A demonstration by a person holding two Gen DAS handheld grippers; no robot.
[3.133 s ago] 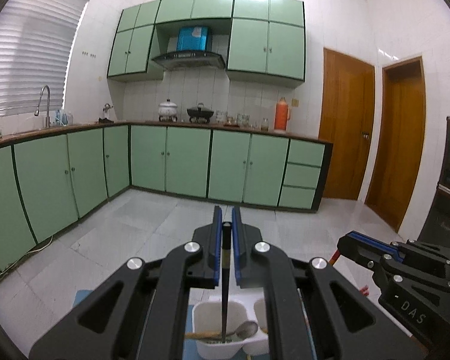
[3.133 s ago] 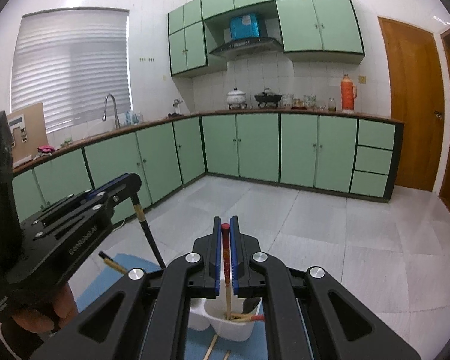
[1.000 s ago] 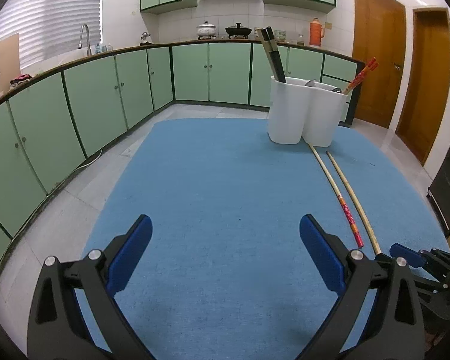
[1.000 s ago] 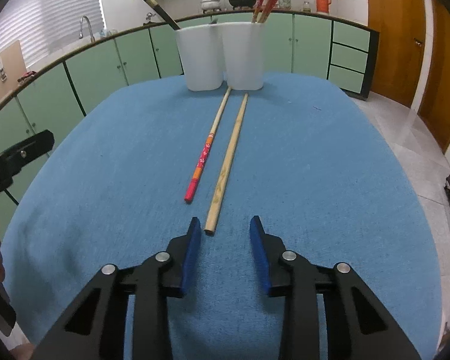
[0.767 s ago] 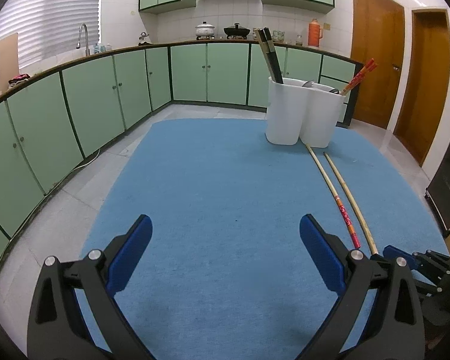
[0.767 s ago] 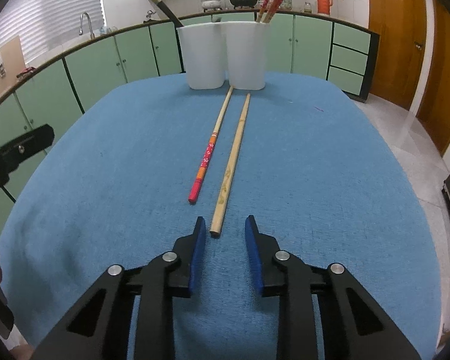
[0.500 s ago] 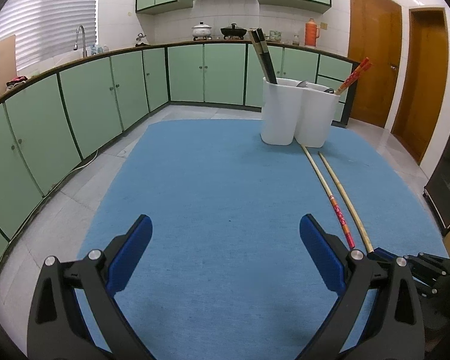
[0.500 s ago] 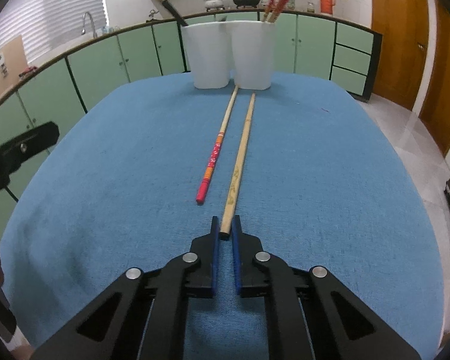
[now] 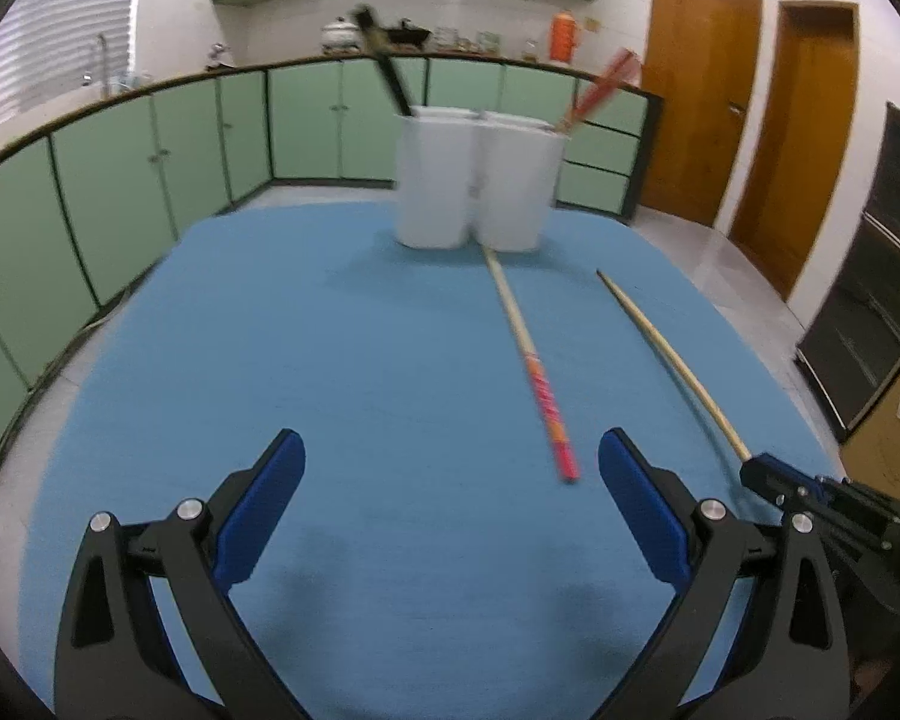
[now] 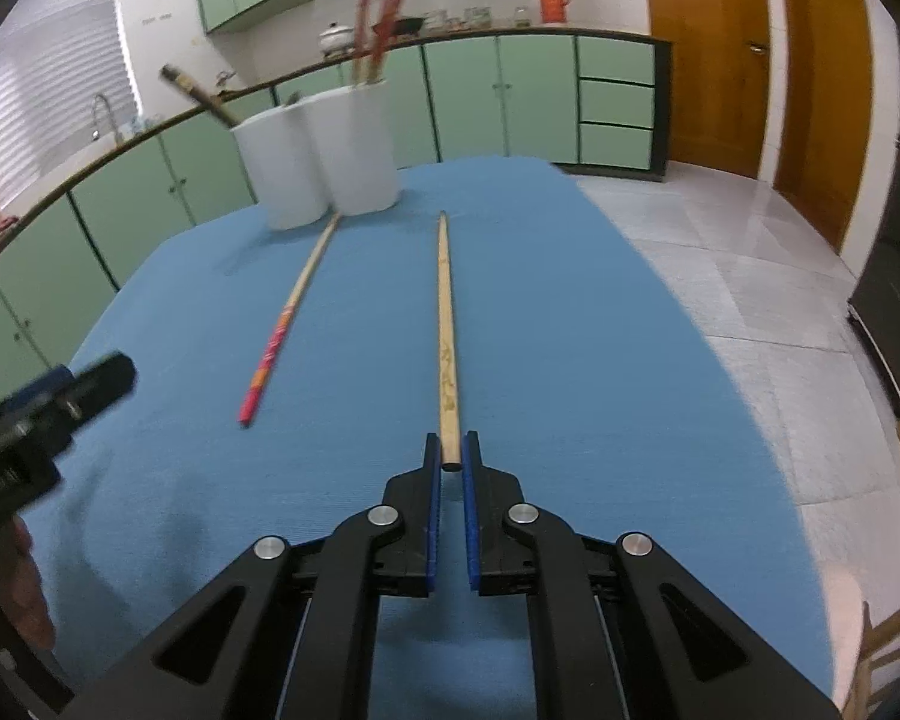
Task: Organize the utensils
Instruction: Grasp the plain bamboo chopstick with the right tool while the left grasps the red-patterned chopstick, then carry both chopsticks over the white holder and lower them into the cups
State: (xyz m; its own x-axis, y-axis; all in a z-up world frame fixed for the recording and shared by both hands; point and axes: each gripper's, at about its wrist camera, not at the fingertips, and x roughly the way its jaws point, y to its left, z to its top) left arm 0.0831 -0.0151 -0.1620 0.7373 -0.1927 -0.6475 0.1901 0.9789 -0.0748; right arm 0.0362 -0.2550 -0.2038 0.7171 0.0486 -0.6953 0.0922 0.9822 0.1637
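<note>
While the left gripper point(image 9: 450, 510) gapes wide, the right gripper point(image 10: 451, 450) pinches a plain chopstick point(image 10: 446, 336) beside the red-tipped chopstick point(image 10: 282, 324), near the white holder point(image 10: 315, 165).

No text, label, brand, number or sign could be read in either view. The plain wooden chopstick point(image 10: 447, 354), at the centre of the right wrist frame, carried dark markings along its lower length, too small to make out. The red-ended chopstick point(image 10: 276, 342), left of centre, bore a pattern, not letters.

Blue mat point(image 10: 570, 330); white holders point(image 10: 318, 162); pink-orange chopstick point(image 10: 282, 324); plain tan chopstick point(image 10: 447, 330).
</note>
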